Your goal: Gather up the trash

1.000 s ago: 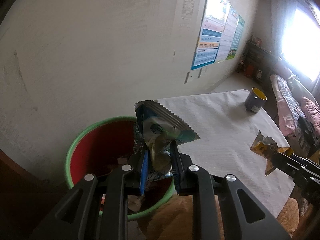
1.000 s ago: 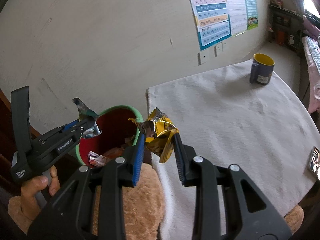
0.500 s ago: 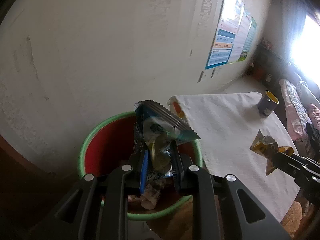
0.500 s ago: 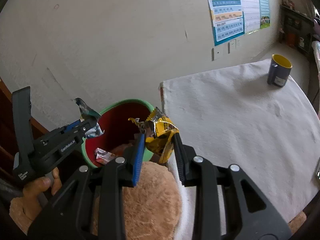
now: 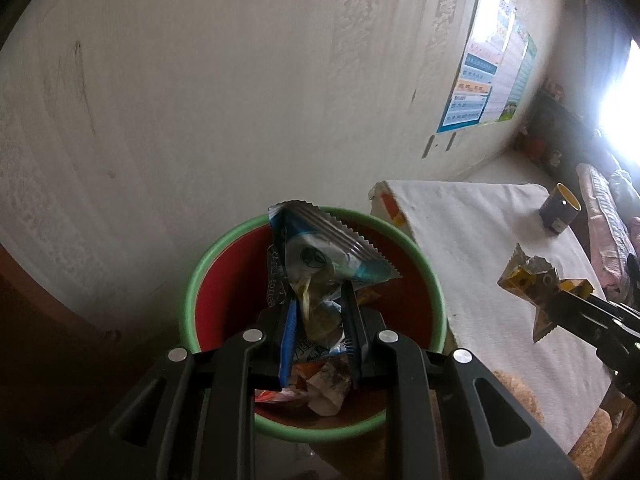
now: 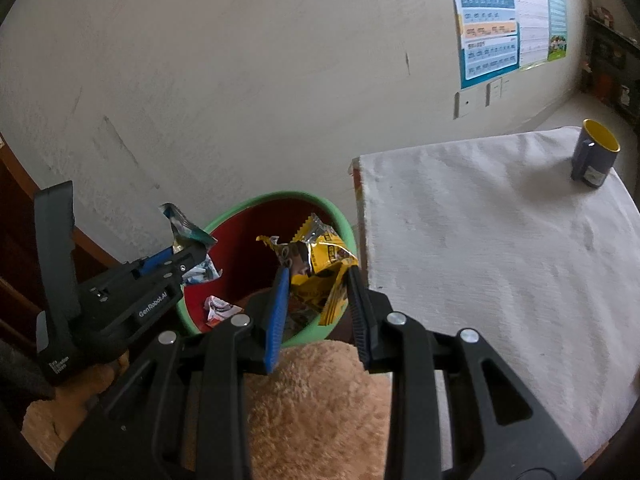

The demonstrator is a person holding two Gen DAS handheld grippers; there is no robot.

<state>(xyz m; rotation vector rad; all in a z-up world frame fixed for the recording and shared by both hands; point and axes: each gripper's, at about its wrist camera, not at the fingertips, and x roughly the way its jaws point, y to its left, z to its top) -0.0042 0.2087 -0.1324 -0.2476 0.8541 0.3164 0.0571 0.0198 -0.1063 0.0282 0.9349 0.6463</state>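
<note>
Two wrappers are in hand, one per claw. The left gripper (image 5: 316, 312) is pinched nearly closed on a blue-and-white wrapper (image 5: 320, 256), which stands up between its fingers directly over the open mouth of the bin (image 5: 192, 280). The right gripper (image 6: 316, 292) is clamped a little wider on a crumpled yellow wrapper (image 6: 316, 256), hanging over the bin's near rim, on the side next to the table (image 6: 500, 248).

The step in hand looks like the drop. To do it well, I would bring the right claw a little further forward so its wrapper clears the rim, then spread each pair of jaws fully and let the foil fall. Light foil can cling to the pads, so a small shake may help. The left claw seems already well centred.

Beneath and just ahead of the claws, the one bin holds several scraps of trash, too jumbled to count. Beyond the right claw, the table carries one mug (image 6: 594, 156). On the far wall hangs one set of posters (image 6: 508, 20).
</note>
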